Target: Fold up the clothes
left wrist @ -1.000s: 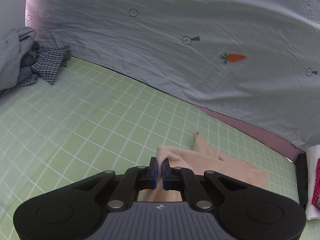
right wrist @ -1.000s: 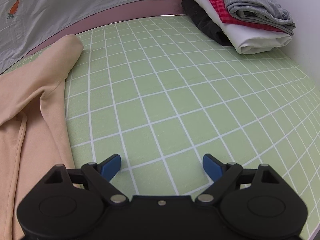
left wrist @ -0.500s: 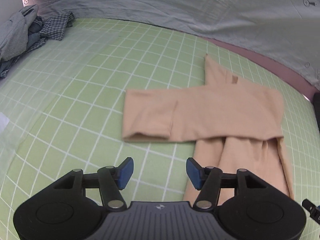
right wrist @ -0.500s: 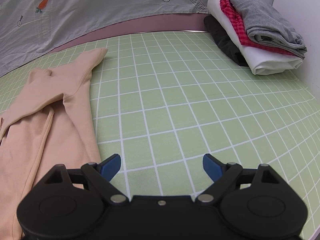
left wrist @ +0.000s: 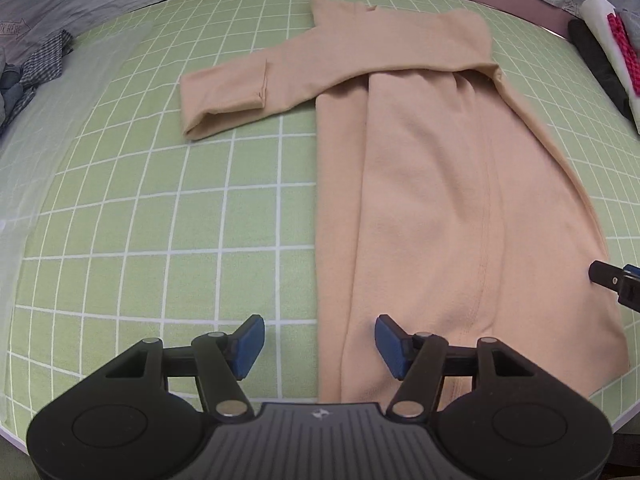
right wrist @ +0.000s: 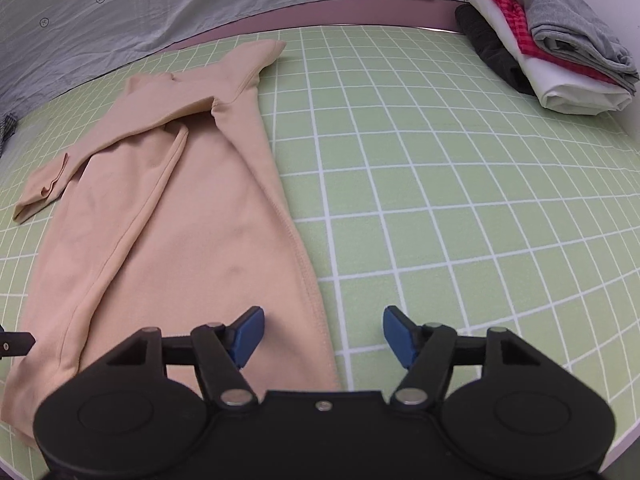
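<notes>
A peach long-sleeved garment [left wrist: 440, 200] lies flat on the green grid mat [left wrist: 160, 200], one sleeve [left wrist: 224, 100] folded across its top and sticking out to the left. My left gripper [left wrist: 319, 346] hovers over the garment's near left edge. Its jaws are opening, and the edge lies between them untouched. In the right wrist view the same garment [right wrist: 180, 220] fills the left half. My right gripper [right wrist: 324, 336] straddles the garment's right hem with its jaws closing, the pads not pressing on the cloth. Each gripper's tip shows in the other's view: the right gripper [left wrist: 612, 280], the left gripper [right wrist: 12, 340].
A stack of folded clothes [right wrist: 560, 48] sits at the mat's far right corner. A heap of unfolded clothes [left wrist: 24, 72] lies at the far left. A grey carrot-print sheet [right wrist: 200, 0] hangs behind. The mat's near edge [left wrist: 600, 396] runs just under both grippers.
My left gripper let go of the sleeve, opened, and drew back to the garment's near left edge. My right gripper shifted left over the right hem and its jaws narrowed.
</notes>
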Available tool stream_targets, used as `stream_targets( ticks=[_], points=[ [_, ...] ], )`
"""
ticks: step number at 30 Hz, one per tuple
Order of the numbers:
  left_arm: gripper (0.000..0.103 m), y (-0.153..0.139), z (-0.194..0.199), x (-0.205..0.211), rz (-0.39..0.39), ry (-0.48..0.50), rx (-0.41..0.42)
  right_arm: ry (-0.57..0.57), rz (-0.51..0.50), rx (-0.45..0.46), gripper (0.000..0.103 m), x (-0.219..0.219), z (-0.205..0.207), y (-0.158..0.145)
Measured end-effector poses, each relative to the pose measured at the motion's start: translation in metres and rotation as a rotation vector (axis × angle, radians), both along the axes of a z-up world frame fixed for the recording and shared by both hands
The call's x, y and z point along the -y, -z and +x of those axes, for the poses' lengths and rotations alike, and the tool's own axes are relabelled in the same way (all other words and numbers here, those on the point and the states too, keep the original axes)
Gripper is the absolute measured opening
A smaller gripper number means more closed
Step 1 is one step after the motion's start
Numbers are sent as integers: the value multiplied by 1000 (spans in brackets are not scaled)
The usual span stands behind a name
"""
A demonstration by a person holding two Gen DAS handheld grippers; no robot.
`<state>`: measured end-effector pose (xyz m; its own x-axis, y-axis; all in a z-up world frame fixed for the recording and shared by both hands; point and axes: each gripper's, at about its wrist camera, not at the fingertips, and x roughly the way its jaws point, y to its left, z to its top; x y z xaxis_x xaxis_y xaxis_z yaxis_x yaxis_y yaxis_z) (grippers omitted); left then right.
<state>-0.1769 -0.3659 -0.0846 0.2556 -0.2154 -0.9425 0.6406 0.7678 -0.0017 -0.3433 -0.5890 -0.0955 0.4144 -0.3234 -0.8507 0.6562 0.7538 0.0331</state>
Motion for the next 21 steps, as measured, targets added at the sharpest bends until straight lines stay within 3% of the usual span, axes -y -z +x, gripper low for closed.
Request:
stream_targets(
  ticks=[2,7,9,11,14,21],
  points=[
    [66,0,-3,-4,4,3,3,2,11,-3,54,-4,-4,1],
    [67,1,-12,-11,7,18,3,6,19,0,53,-13,-14,0],
    [67,2,-15,-14,7,19,1,2,22,4,48,-15,-16,-1],
    [67,3,-17,-17,7,19,-2,-2,24,8,26,-18,-19,-2],
    [67,3,-21,-22,3,18,-2,-8,5,11,4,-26,-23,-5],
    [71,5,-28,-32,1,16,-25,-48,-41,58,3,-47,-28,-22]
  ],
)
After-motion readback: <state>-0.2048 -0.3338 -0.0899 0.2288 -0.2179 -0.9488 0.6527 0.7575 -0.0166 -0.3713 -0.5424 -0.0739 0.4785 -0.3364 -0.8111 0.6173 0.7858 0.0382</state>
